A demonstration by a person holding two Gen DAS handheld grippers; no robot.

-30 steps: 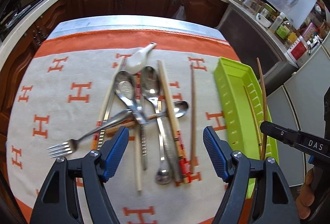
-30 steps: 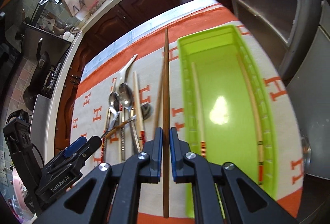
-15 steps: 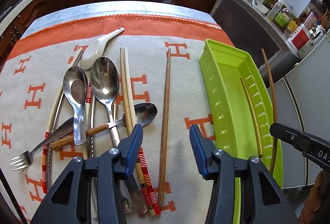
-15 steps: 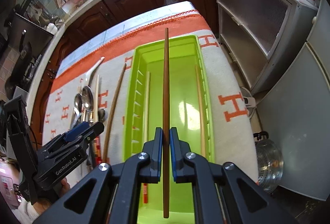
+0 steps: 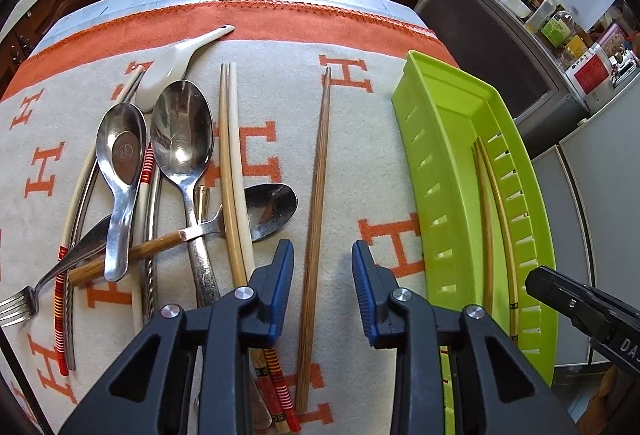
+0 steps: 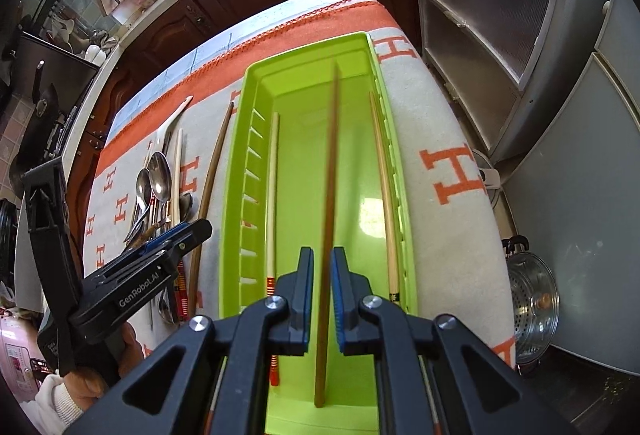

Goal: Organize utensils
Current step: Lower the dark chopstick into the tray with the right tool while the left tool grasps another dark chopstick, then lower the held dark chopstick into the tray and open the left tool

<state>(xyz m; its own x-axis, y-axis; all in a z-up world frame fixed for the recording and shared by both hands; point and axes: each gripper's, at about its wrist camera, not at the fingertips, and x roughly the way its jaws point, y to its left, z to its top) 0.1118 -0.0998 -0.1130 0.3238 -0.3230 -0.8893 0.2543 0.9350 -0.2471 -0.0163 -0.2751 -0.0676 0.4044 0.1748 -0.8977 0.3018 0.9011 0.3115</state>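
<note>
Over the green tray (image 6: pixel 394 171), we see the right gripper (image 6: pixel 320 281) opening, jaws just clear of a blurred brown chopstick (image 6: pixel 330 171). Left gripper (image 5: pixel 322 275) has been closing, still gapped around another brown chopstick (image 5: pixel 318 171) on the cloth (image 5: pixel 360 139).

Both grippers (image 5: pixel 322 289) (image 6: pixel 320 293) are black — blue ribbed jaws, silver screws, white "GenRobot.AI" lettering — and a white cuff (image 6: pixel 52 401).
</note>
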